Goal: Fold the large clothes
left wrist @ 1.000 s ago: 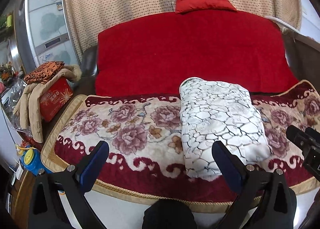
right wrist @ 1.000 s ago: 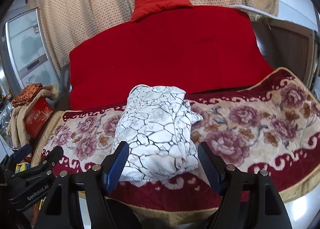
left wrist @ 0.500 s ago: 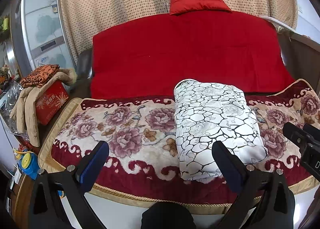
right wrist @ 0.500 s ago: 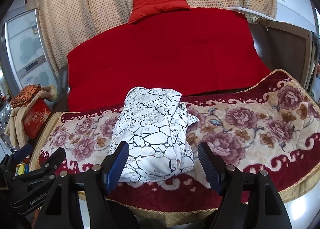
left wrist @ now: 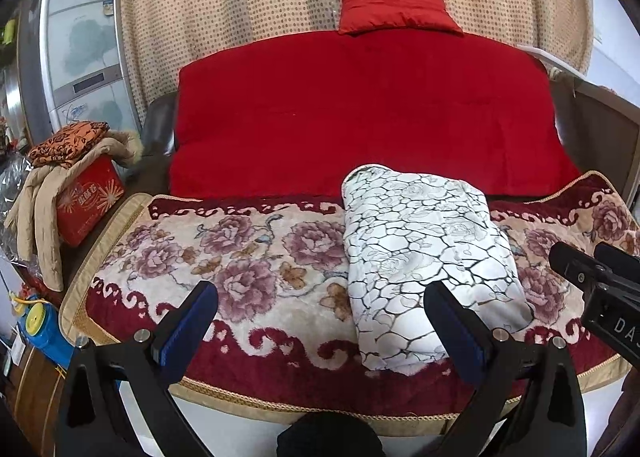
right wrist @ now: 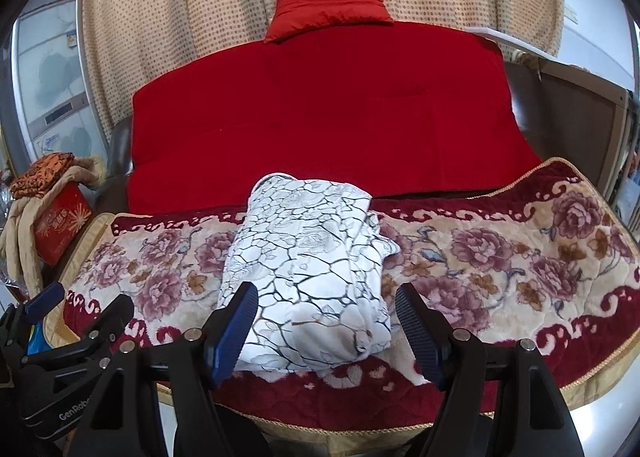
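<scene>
A white garment with a black crackle pattern (left wrist: 424, 253) lies folded into a thick oblong on the floral sofa cover (left wrist: 240, 257); it also shows in the right wrist view (right wrist: 308, 269). My left gripper (left wrist: 320, 313) is open and empty, held back from the sofa's front edge, to the left of the garment. My right gripper (right wrist: 328, 317) is open and empty, just in front of the garment's near end. The right gripper shows at the right edge of the left wrist view (left wrist: 600, 289).
A red blanket (left wrist: 360, 113) covers the sofa back, with a red cushion (left wrist: 392, 5) on top. A red box (left wrist: 88, 201) with a beige coat and an orange cloth stands at the left. A fridge (left wrist: 80, 53) stands behind it. A curtain hangs at the back.
Both grippers have drawn back from the sofa a little, so the folded garment looks smaller and farther. The garment has not moved. Both grippers stay open.
</scene>
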`<control>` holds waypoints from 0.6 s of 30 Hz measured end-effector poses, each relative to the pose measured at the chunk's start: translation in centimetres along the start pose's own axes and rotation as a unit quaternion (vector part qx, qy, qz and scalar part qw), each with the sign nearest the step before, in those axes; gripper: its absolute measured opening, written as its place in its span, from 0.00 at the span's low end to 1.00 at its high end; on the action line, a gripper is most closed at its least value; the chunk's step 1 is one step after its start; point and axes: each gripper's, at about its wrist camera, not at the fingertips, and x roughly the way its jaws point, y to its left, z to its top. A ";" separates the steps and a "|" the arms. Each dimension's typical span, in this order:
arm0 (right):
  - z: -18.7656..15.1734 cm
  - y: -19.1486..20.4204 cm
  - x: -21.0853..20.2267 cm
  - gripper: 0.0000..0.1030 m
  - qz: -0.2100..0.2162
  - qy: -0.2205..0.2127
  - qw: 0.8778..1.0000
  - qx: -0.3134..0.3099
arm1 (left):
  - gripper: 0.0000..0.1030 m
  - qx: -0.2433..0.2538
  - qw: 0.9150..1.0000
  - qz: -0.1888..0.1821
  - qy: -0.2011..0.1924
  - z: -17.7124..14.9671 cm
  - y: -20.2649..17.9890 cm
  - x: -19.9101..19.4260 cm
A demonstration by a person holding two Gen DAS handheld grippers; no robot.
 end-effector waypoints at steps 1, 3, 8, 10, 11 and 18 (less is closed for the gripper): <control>0.1 0.3 0.1 0.73 0.001 0.001 1.000 -0.002 | 0.99 -0.001 1.000 0.000 0.000 0.0 0.2 0.1; 0.4 0.8 0.5 0.73 0.003 0.002 1.000 -0.007 | 0.99 -0.004 1.000 0.002 0.001 0.2 0.5 0.5; 0.8 1.9 1.4 0.73 0.006 0.003 1.000 -0.015 | 0.99 -0.006 1.000 0.001 0.004 0.5 0.8 1.3; 0.9 2.1 1.8 0.73 0.005 0.004 1.000 -0.017 | 0.99 -0.004 1.000 -0.004 0.007 0.6 0.8 1.7; 0.9 2.2 1.9 0.73 0.003 0.005 1.000 -0.017 | 0.99 -0.004 1.000 -0.004 0.007 0.7 0.7 1.8; 1.0 1.9 3.1 0.73 -0.005 0.014 1.000 -0.002 | 0.99 0.007 1.000 -0.021 0.009 1.2 0.5 2.8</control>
